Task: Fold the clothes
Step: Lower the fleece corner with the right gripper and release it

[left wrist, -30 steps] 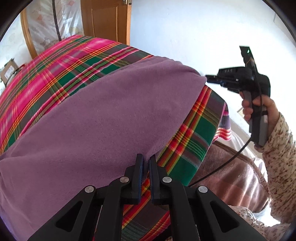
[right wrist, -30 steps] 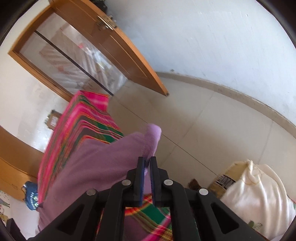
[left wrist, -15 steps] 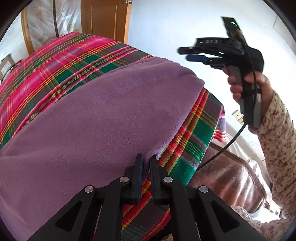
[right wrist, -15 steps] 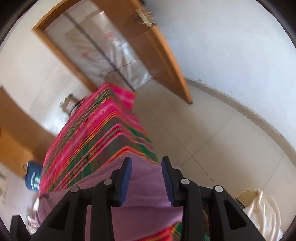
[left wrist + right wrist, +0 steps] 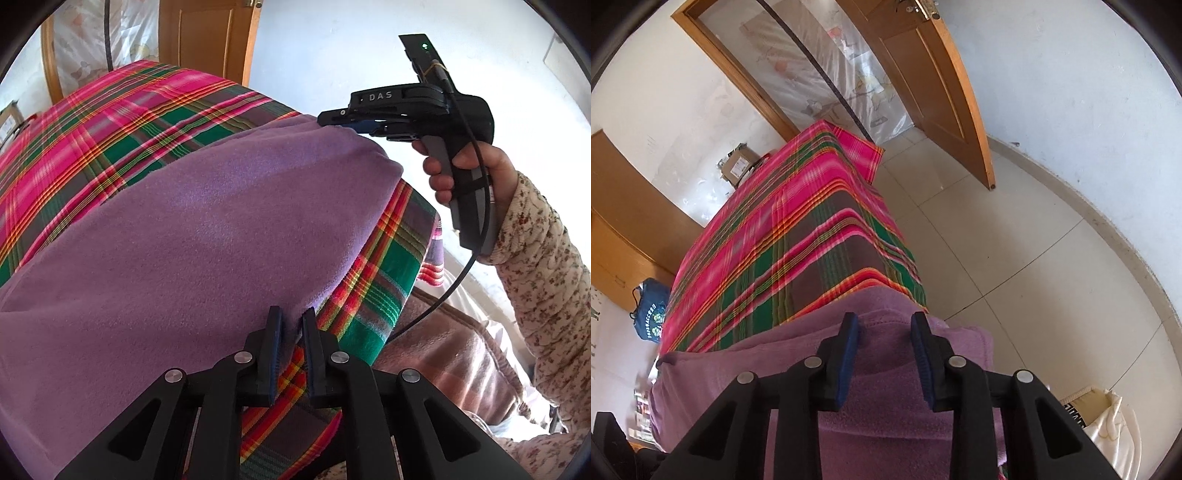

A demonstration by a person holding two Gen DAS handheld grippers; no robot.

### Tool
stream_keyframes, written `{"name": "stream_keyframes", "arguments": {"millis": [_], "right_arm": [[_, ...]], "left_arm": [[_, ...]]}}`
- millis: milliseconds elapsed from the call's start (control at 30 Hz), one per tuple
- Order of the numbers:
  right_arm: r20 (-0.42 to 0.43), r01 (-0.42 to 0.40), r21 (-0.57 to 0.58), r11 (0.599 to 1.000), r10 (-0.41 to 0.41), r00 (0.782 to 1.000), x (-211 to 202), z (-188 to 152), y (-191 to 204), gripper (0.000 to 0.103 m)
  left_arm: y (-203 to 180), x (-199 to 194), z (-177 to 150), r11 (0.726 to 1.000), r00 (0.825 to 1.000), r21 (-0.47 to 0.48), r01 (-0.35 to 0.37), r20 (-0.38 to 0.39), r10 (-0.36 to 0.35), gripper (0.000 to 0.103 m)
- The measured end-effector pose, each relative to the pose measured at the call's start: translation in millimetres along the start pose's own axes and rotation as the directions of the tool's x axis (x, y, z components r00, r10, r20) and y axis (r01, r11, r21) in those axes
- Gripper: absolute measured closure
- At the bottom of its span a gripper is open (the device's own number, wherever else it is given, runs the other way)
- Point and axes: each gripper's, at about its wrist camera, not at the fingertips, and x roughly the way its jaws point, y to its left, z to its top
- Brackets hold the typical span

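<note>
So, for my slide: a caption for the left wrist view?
Purple fleece garment spread on plaid-covered table, both handheld tools at its near edge.

A bright pink, green and orange plaid cloth covers the table, its far end toward twelve o'clock. Beyond it, a wooden door stands open at one o'clock against a white wall. Pale floor tiles fill the three o'clock side. A brown cardboard box sits at ten o'clock, a blue printed bag at nine, and a cream cloth bundle at four.
</note>
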Motion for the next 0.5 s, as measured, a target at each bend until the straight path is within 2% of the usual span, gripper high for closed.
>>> {"name": "stream_keyframes", "arguments": {"millis": [167, 333, 500], "right_arm": [[0.026, 0.038, -0.063, 0.997, -0.037, 0.999, 0, 1, 10, 0.087], [0.064, 0.084, -0.099, 0.992, -0.078, 0.995, -4, 0, 17, 0.094], [0.089, 0.113, -0.111, 0.987, -0.103, 0.991, -9, -1, 21, 0.096]], "left_arm": [[1, 1, 1, 1.000, 1.000, -0.006, 0.008, 0.001, -0.008, 0.092], [1, 1, 2, 1.000, 1.000, -0.008, 0.009, 0.001, -0.009, 0.092], [1, 2, 2, 1.000, 1.000, -0.012, 0.010, 0.002, -0.010, 0.092]]}}
